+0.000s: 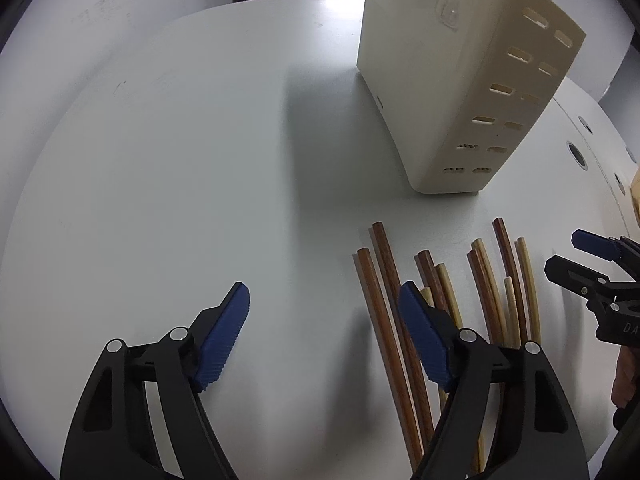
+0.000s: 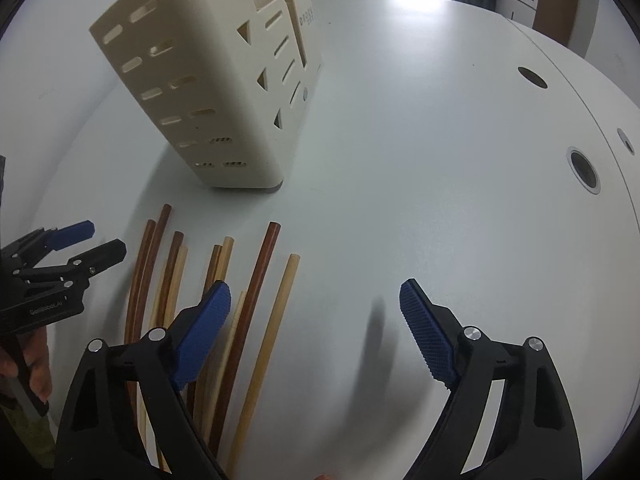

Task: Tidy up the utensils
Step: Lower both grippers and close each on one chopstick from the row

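Several brown and pale chopsticks [image 1: 436, 300] lie side by side on the white table, also in the right wrist view [image 2: 224, 300]. A cream slotted utensil holder [image 1: 460, 92] stands behind them, also in the right wrist view [image 2: 208, 92]. My left gripper [image 1: 324, 304] is open and empty, its right finger over the leftmost chopsticks. My right gripper [image 2: 316, 300] is open and empty, its left finger over the chopsticks. Each gripper shows at the edge of the other view: the right one [image 1: 568, 258], the left one [image 2: 100, 240].
The white table [image 1: 180, 160] has round cable holes [image 2: 584, 170] at the right and a seam along that side. A brown door and wall stand behind the table.
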